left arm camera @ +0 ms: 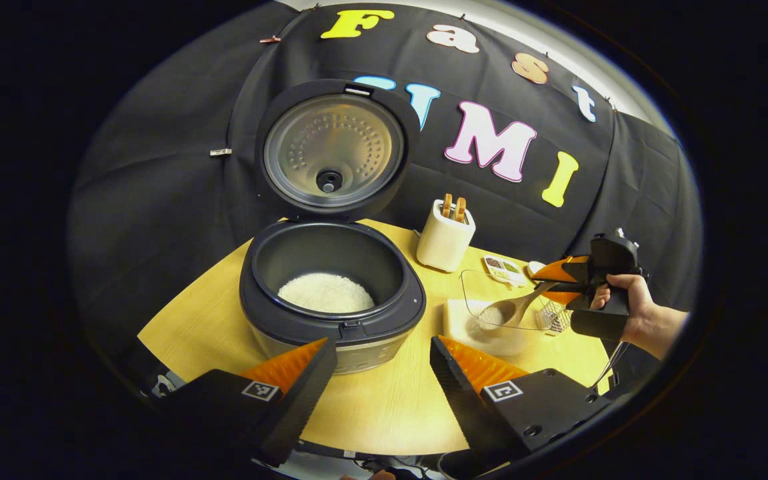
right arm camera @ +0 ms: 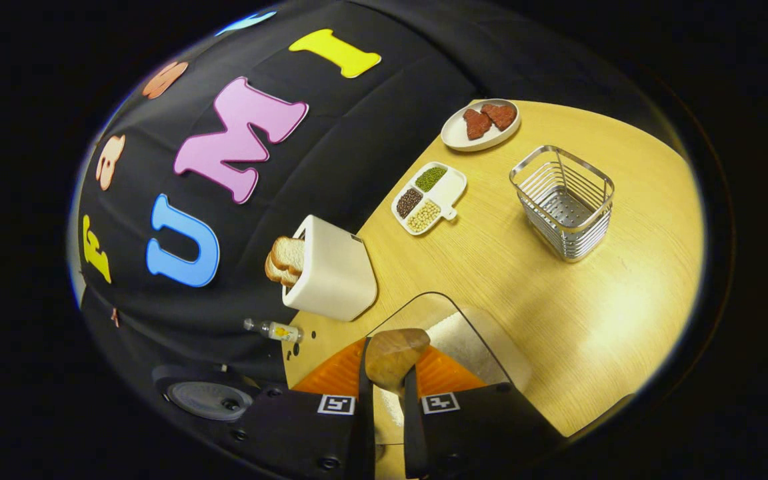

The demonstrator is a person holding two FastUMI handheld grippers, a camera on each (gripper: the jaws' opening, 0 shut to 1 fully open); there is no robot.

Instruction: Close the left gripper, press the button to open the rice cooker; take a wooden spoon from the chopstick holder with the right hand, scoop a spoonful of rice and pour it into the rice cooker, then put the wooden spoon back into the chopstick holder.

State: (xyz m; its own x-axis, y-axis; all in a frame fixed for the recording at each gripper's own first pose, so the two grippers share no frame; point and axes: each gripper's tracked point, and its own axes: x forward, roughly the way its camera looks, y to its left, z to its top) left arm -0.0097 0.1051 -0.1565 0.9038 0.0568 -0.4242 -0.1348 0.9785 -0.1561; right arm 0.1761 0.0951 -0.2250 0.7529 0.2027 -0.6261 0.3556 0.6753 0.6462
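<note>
- gripping the wooden spoon [left arm camera: 514, 308], the right gripper [right arm camera: 387, 387] dips it in the clear rice container [left arm camera: 491, 313].
- left gripper [left arm camera: 384, 363] fingers apart, facing the open rice cooker [left arm camera: 331, 287].
- toaster [right arm camera: 331, 273], wire basket [right arm camera: 564, 203] nearby.

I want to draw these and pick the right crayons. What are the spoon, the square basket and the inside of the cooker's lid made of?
The spoon looks like wood: warm brown and matte, with faint grain. The square basket looks like shiny metal wire, with bright glints on its thin bars. The inside of the cooker's lid looks like dull silvery metal with rows of small dimples, inside a dark rim, probably plastic.
</note>
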